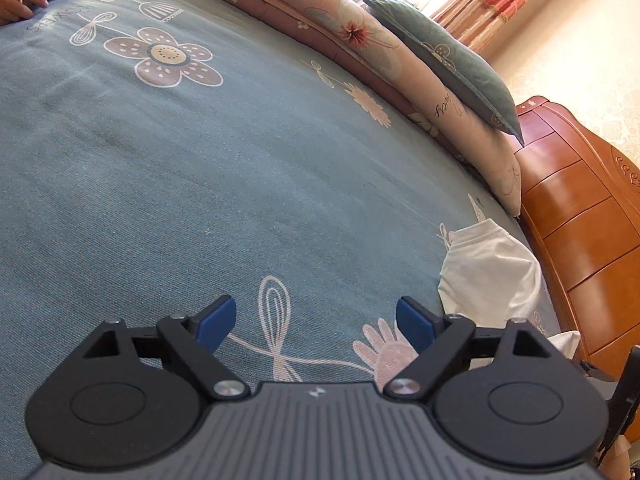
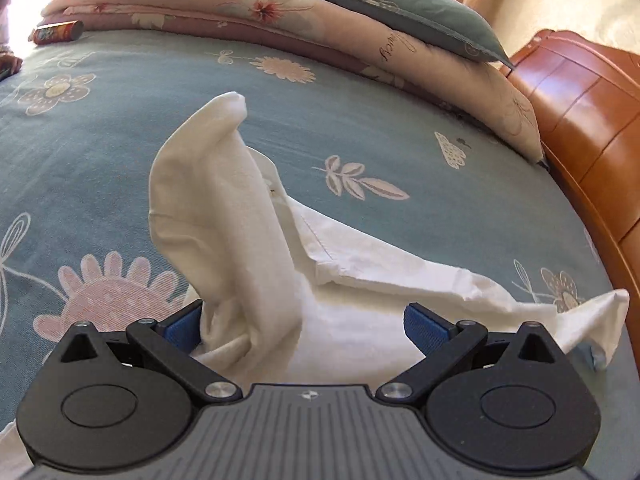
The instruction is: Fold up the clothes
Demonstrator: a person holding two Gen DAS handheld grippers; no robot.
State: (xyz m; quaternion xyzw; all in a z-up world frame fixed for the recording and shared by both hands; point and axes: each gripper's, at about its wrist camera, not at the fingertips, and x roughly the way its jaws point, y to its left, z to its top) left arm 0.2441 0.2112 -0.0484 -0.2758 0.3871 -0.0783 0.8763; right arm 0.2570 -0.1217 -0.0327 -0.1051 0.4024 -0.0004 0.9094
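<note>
Ahead of you the blue flowered bedspread (image 1: 192,184) lies open, hemmed by the rolled pink floral quilt (image 1: 360,36), orange wooden headboard (image 1: 580,200) and crumpled white cotton garment (image 2: 248,216).

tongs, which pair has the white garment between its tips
The right tongs: open, with the bunched white garment rising between the blue tips. The left tongs are open over bare blue bedspread.

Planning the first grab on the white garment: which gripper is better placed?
Right. The right gripper is open with the white garment bunched between its fingers. The left gripper is open over bare bedspread, garment off to its right.
</note>
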